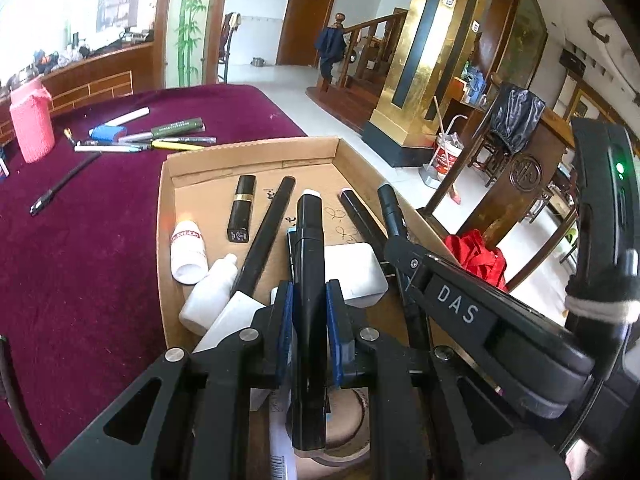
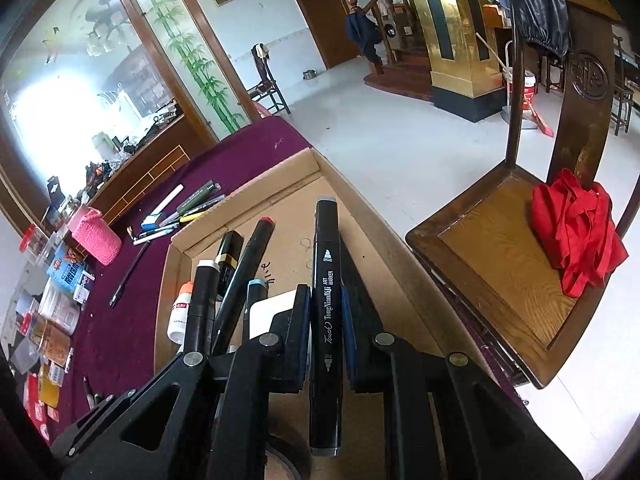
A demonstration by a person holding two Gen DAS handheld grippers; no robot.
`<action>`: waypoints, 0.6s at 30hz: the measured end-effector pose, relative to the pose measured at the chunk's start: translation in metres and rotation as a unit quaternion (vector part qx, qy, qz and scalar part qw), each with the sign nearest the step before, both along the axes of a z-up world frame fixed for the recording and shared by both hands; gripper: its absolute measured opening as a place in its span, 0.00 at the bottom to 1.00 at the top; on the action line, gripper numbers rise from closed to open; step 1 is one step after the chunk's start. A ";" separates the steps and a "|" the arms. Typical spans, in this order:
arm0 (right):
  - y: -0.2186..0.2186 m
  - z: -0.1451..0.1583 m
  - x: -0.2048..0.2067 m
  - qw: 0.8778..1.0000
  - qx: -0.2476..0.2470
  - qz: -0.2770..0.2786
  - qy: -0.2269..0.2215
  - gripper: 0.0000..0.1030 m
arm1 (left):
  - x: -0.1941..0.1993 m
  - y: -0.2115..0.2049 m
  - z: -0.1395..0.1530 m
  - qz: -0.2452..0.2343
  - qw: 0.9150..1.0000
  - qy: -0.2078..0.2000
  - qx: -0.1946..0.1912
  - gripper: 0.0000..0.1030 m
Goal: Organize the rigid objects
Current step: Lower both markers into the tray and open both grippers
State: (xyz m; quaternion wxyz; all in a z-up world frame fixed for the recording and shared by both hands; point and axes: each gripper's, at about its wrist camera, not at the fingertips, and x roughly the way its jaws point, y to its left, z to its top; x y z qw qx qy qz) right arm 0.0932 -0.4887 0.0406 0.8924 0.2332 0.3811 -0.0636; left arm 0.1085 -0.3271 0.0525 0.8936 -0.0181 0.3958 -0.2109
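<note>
The left gripper [image 1: 308, 320] has its blue pads closed narrowly on a black marker [image 1: 308, 264] with a white cap end, which points away from the camera over the shallow cardboard box [image 1: 256, 152]. The right gripper [image 2: 326, 344] likewise clamps a black art marker [image 2: 326, 320]; its barrel reads "Touch TongNianRiJi ART MARKER", with "BROAD" near the far tip and "FINE" near the close one. In the left wrist view, the right gripper's arm crosses in from the right and carries a plate marked "DAS" [image 1: 458, 303].

Both held markers hang above the box floor, which bears some handwritten scrawl that cannot be read. Lying in the box are a black lipstick tube with a gold band [image 1: 242, 208], a long black pen [image 1: 268, 232], a small white bottle with a red label [image 1: 187, 250], a second white bottle [image 1: 208, 298] and a flat white case [image 1: 356, 272].

The box sits on a maroon tablecloth [image 1: 80, 264]. Beyond it lies a loose cluster of pens and markers [image 1: 160, 140], a single black pen [image 1: 64, 184] apart from them, and a pink knitted holder [image 1: 31, 124] standing upright. Past the table's edge, a wooden chair [image 2: 500, 248] holds a red bundle of cloth [image 2: 576, 236].
</note>
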 end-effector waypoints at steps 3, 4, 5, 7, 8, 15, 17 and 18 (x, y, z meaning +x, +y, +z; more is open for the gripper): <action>-0.001 -0.001 0.000 1.000 -0.001 0.000 0.002 0.13 | -0.001 0.001 -0.002 0.004 1.000 -0.011 0.005 0.13; 0.000 -0.002 0.000 1.000 -0.001 0.000 0.003 0.13 | -0.002 0.001 -0.002 0.005 1.000 -0.012 0.005 0.13; 0.000 -0.002 0.000 1.000 -0.002 0.001 0.004 0.13 | -0.001 0.001 -0.002 0.006 1.000 -0.014 0.006 0.13; 0.000 -0.002 0.000 1.000 -0.002 0.001 0.004 0.13 | -0.002 0.001 -0.003 0.009 1.000 -0.019 0.009 0.13; 0.001 -0.002 0.000 1.000 -0.003 0.001 0.004 0.13 | -0.002 0.001 -0.003 0.010 1.000 -0.022 0.010 0.13; 0.001 -0.005 0.002 1.000 0.002 0.003 0.009 0.13 | -0.003 0.001 -0.005 0.016 0.999 -0.035 0.017 0.13; 0.001 -0.006 0.002 1.000 0.003 0.003 0.010 0.13 | -0.003 0.001 -0.005 0.017 0.999 -0.035 0.016 0.13; 0.001 -0.006 0.002 1.000 0.003 0.004 0.010 0.13 | -0.003 0.001 -0.005 0.017 0.999 -0.036 0.018 0.13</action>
